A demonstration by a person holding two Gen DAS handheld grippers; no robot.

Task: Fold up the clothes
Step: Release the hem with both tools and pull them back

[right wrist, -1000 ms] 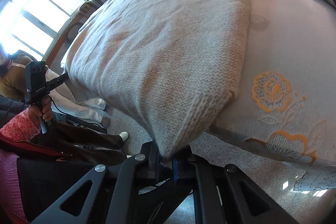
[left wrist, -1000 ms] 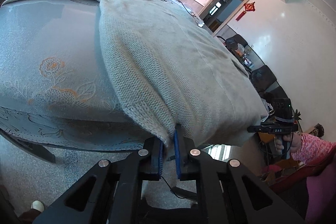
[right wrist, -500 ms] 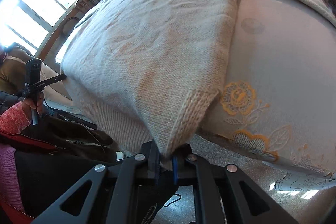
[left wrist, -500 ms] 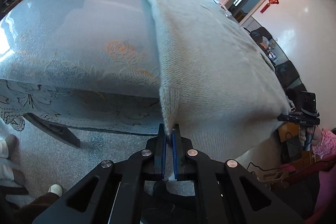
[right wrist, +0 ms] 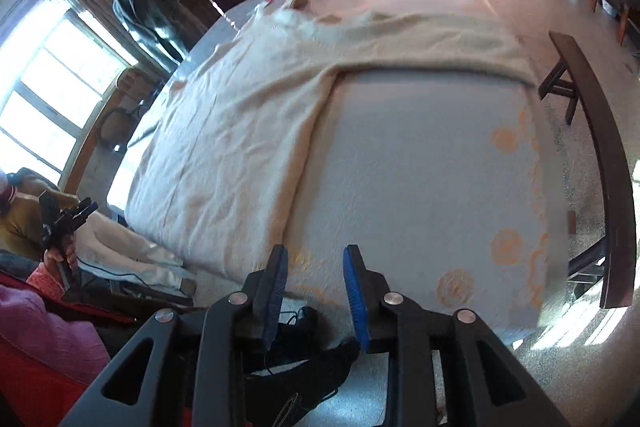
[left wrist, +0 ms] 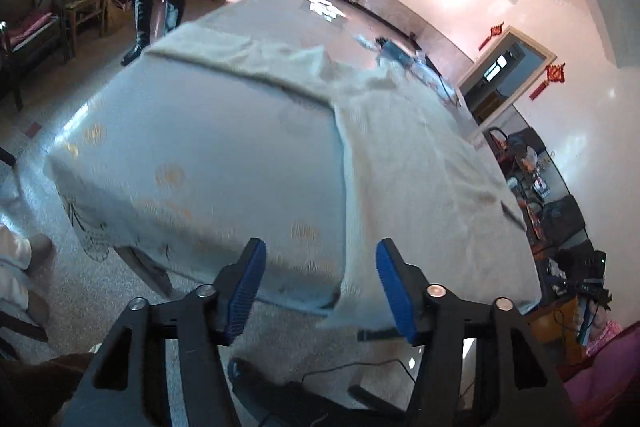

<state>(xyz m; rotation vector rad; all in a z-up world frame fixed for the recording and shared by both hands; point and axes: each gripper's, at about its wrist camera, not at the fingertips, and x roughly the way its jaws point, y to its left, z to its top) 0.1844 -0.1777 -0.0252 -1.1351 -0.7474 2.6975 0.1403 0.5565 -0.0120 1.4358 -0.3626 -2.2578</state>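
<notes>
Both grippers have let go of the hem corners they pinched a second ago and drawn back: the left gripper point(left wrist: 318, 291) is opening wide and the right gripper point(right wrist: 314, 293) is opening less far, nothing between the jaws. The sweater point(left wrist: 400, 155) lies flat on the table point(left wrist: 208, 147) (hem at its near edge, sleeves spread along the far side). Spreading looks finished; next, I think, comes gripping one sleeve and folding it across the body.

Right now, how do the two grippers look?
Both look alike. The left gripper and the right gripper have black angular frames with cut-out slots, round silver bolt heads, and two fingers lined with ribbed blue pads.
</notes>
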